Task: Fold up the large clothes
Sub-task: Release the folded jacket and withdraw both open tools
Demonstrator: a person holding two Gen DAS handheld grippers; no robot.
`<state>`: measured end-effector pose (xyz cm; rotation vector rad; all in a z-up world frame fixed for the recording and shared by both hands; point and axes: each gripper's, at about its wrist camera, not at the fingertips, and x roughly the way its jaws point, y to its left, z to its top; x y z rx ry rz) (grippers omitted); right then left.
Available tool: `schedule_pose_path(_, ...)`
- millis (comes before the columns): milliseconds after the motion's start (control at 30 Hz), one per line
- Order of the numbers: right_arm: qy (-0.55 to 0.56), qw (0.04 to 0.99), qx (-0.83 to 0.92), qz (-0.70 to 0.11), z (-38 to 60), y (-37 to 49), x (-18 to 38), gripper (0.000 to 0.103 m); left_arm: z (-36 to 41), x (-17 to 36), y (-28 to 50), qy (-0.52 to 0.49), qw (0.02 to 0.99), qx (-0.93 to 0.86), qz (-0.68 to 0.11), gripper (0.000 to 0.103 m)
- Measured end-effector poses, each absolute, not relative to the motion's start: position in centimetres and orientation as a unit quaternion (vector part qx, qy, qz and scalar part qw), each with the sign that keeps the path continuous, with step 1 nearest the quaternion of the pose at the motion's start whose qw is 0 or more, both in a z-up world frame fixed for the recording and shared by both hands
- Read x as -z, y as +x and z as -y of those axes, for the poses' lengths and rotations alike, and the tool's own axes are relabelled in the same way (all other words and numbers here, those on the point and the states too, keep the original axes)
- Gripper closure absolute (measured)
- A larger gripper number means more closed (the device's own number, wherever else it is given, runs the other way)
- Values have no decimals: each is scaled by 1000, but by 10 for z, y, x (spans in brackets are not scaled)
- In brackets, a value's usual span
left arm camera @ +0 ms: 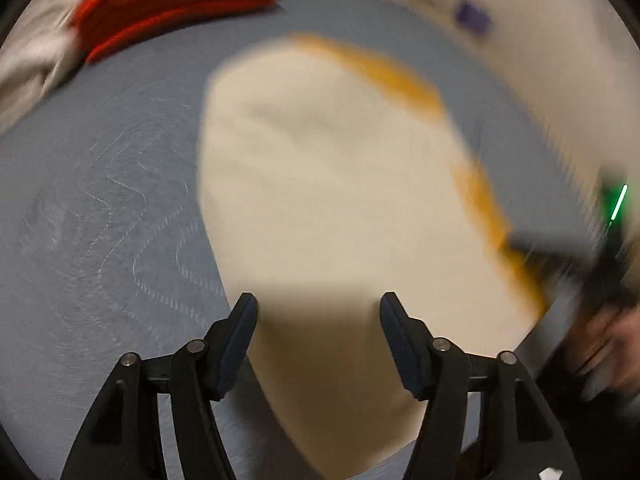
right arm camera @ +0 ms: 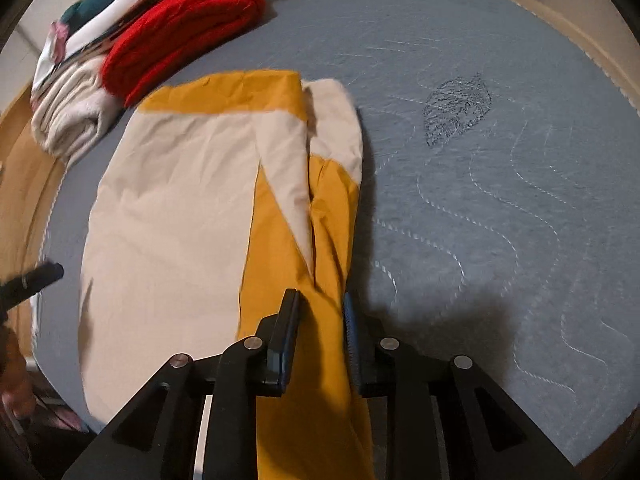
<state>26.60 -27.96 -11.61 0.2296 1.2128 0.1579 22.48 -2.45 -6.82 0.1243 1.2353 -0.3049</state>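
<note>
Right gripper (right arm camera: pixel 318 308): jaws nearly together, with a raised fold of mustard fabric running up between them. Whether the pads actually press on it cannot be told from the right wrist view. The fold belongs to the cream-and-mustard garment (right arm camera: pixel 180 216), which lies on the blue quilted mattress (right arm camera: pixel 500 200).

Garment orientation: folded into a long panel. Long axis runs straight away from the right gripper, near end under the jaws, far end capped by a mustard band. The cream half lies to the left of the jaws; the mustard strip lies directly ahead.

Beyond the far end, ahead and to the left: a folded red garment (right arm camera: pixel 180 24) beside a stack of pale folded clothes (right arm camera: pixel 68 116).

Left gripper (left arm camera: pixel 318 312): jaws stand apart, nothing pinched; the pads hang above the garment (left arm camera: pixel 320 184) without touching it. This view is heavily motion-blurred. Here the cream panel stretches ahead of the jaws, its mustard edge to the right. A hand (left arm camera: pixel 612 344) shows at the right edge, low down.
</note>
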Motion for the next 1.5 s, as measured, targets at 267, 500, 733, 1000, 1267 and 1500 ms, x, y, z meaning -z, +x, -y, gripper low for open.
schedule_pose_path(267,-19,798,-18,-601,296,226,125,80,48,45,158,87,819,69,-562,43)
schedule_pose_path(500,-12,910,-47,-412,296,141,-11,39,37,-42,55,27,895,30,-444,3)
schedule_pose_path(733,3,933,-63,-355,264,46,-54,2,36,-71,2,-22,911,-16,-411,2)
schedule_pose_path(1000,3,921,-55,-386,232,15,-27,2,34,-34,6,-42,905,-8,-423,2)
schedule_pose_path(1267,-16,920,-62,-387,220,24,-13,2,29,-27,15,-63,904,-3,-423,2)
schedule_pose_path(1500,-19,922,-65,-380,217,25,-15,2,29,-23,14,-69,901,-7,-428,2)
